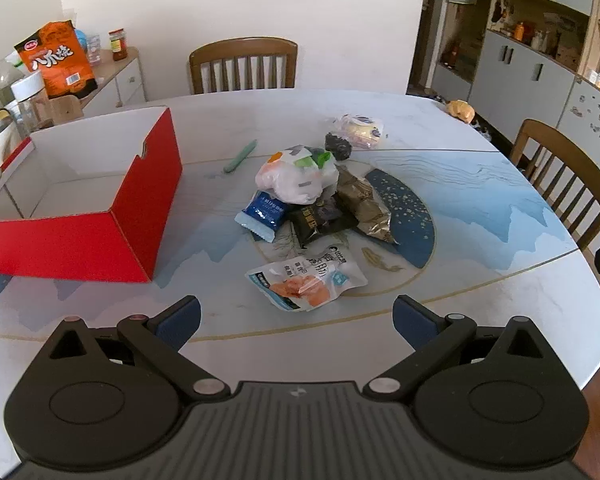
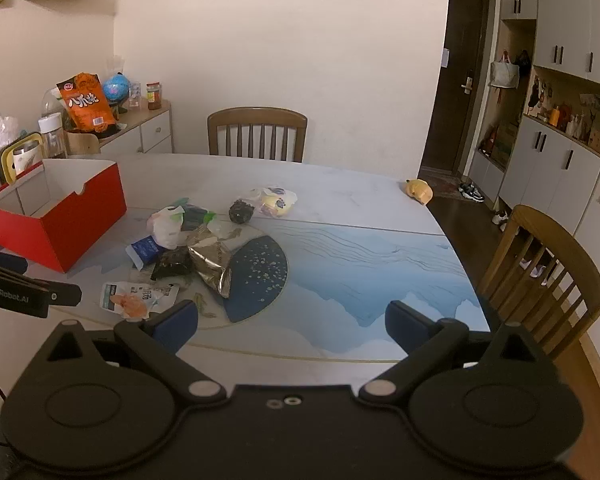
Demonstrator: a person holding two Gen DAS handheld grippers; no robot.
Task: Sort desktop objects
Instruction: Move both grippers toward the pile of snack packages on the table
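A red box [image 1: 80, 236] with a white inside stands open on the table's left; it also shows in the right wrist view [image 2: 80, 220]. A pile of snack packets lies mid-table: a white bag [image 1: 296, 176], a blue packet [image 1: 266, 212], a black packet [image 1: 324, 222], a gold foil packet [image 1: 364, 208] and a clear packet with orange contents [image 1: 308, 280]. A green pen [image 1: 240, 156] lies behind them. My left gripper [image 1: 296, 318] is open and empty, just short of the clear packet. My right gripper [image 2: 292, 322] is open and empty, to the right of the pile [image 2: 188, 240].
A dark round item [image 1: 338, 146] and a clear bag with a yellow item [image 1: 360, 128] lie further back. A small orange toy [image 2: 418, 191] sits at the table's far right edge. Wooden chairs [image 1: 244, 66] [image 2: 540, 272] stand behind and to the right. A cluttered sideboard [image 2: 100, 120] is at left.
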